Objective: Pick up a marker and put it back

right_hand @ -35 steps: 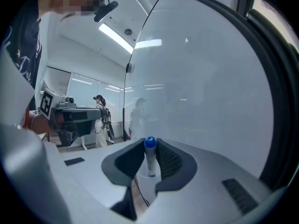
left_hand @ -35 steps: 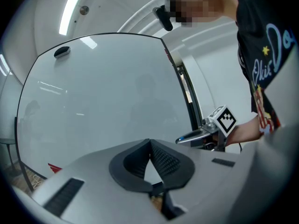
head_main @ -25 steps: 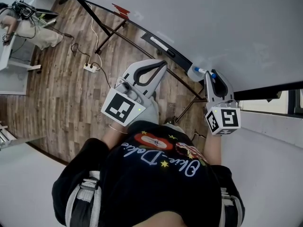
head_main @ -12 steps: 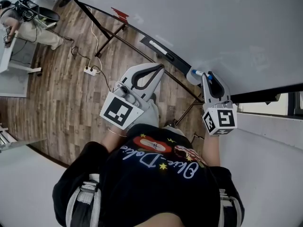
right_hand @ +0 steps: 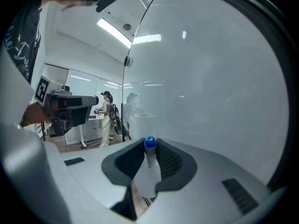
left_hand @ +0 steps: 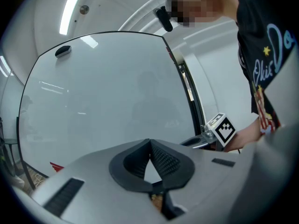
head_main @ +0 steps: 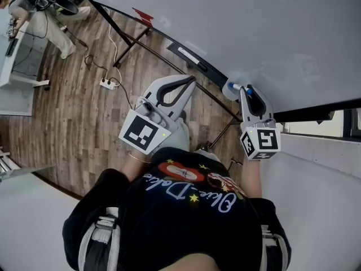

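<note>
A white marker with a blue cap [right_hand: 149, 158] stands between the pads of my right gripper [right_hand: 149, 144], which is shut on it, cap pointing at the whiteboard [right_hand: 210, 87]. In the head view the marker [head_main: 232, 87] sticks out from the right gripper [head_main: 246, 92] just below the whiteboard's lower edge. My left gripper [head_main: 190, 80] hangs lower at the left over the wooden floor. Its jaws meet at the tip with nothing between them [left_hand: 149, 142].
A black tray [head_main: 192, 58] with a white object on it runs along the whiteboard's [head_main: 254, 27] lower edge. The board's stand legs [head_main: 121, 38], a power strip [head_main: 108, 82] and cables are on the floor. A person [head_main: 42, 21] stands at a desk far left.
My right gripper has shifted slightly left with the marker in it. The left gripper has hardly moved. The person at the far desk has shifted.
</note>
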`<state>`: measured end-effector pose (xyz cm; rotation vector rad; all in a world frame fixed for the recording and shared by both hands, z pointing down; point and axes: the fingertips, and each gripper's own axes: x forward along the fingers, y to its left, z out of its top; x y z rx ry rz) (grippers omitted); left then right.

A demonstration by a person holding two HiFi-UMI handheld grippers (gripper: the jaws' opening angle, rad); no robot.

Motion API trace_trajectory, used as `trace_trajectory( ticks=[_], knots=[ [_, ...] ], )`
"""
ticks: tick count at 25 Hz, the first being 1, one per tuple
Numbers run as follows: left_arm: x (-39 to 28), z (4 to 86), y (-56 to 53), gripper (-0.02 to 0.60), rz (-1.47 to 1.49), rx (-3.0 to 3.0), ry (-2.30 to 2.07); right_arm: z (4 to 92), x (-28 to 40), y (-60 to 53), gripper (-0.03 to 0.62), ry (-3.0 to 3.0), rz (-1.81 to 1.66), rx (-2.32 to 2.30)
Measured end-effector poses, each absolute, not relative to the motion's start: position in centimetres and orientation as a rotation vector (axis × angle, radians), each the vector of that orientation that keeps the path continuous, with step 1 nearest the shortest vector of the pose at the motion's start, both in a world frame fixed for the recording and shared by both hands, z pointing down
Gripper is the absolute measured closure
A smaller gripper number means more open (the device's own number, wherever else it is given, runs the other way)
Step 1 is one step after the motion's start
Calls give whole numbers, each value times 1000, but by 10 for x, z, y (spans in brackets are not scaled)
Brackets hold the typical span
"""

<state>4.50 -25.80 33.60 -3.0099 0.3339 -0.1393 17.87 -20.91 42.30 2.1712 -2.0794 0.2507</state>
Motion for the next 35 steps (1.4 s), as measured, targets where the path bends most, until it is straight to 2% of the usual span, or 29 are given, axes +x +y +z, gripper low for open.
trace_trajectory(
  ticks=[35],
  knots=[
    [42,332,-249,578,-118,-2994,329,412,170,-206,505,-2109,187,2132]
  ],
)
